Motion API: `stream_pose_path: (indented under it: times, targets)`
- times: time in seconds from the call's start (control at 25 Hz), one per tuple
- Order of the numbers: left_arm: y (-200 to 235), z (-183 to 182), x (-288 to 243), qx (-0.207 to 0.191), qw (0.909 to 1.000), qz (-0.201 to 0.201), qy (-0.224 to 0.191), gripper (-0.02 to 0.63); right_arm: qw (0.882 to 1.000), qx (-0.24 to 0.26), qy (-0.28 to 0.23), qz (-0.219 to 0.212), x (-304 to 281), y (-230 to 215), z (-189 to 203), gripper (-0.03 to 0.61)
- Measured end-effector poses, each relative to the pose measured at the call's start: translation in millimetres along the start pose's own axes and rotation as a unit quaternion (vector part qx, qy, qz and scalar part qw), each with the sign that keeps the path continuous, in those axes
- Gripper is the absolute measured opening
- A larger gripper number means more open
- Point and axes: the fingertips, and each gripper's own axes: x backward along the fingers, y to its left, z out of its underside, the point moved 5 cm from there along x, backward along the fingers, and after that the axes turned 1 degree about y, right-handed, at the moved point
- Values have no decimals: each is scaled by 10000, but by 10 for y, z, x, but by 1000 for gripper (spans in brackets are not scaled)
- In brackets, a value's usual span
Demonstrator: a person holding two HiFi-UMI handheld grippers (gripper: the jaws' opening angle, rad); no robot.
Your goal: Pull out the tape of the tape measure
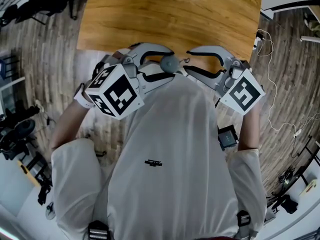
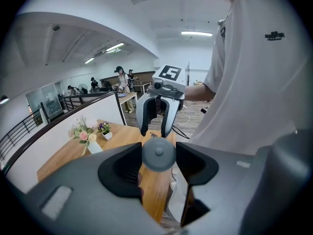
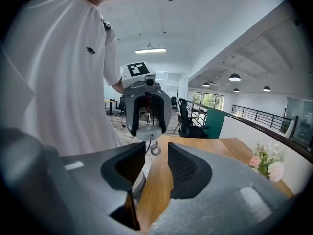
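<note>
A round grey tape measure (image 1: pixel 170 62) is held in front of the person's chest, over the near edge of the wooden table (image 1: pixel 150 19). My left gripper (image 1: pixel 165 66) is shut on it; in the left gripper view the grey disc (image 2: pixel 159 154) fills the gap between the jaws. A small metal pull ring (image 3: pixel 155 150) hangs from the case (image 3: pixel 148 131). My right gripper (image 3: pixel 156 163) faces the left one with its jaws open. The ring (image 1: pixel 187 60) sits at the right gripper's (image 1: pixel 189 61) tips, and I see neither pad touching it.
A vase of flowers (image 2: pixel 90 141) and a small potted plant (image 2: pixel 105 130) stand at the table's far end. Cables (image 1: pixel 270 84) trail over the plank floor at the right. Office chairs (image 3: pixel 188 116) stand beyond the table. People stand far back in the room (image 2: pixel 120 80).
</note>
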Motion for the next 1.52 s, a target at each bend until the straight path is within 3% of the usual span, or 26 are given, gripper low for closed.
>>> stream_pose_path:
  times: [0.24, 0.36, 0.52, 0.92, 1.36, 1.52]
  targets:
    - [-87, 65, 4, 252, 9995, 116, -128, 239, 9999, 52, 99, 77, -75, 115, 29, 143]
    - [-86, 86, -24, 300, 9994, 117, -121, 239, 9995, 170, 82, 248, -76, 111, 38, 63]
    - [-114, 124, -64, 386, 9988, 217, -190, 239, 9996, 67, 27, 280, -55, 124, 47, 60]
    - [-45, 210, -86, 492, 9988, 0, -68, 239, 9987, -239, 178, 410, 28, 22, 156, 58]
    - [138, 261, -39, 603, 9979, -245, -58, 239, 9883, -818, 43, 1286, 230, -143, 274, 58]
    - [193, 231, -114, 544, 9983, -192, -102, 239, 9795, -1172, -31, 1638, 248, -249, 335, 60]
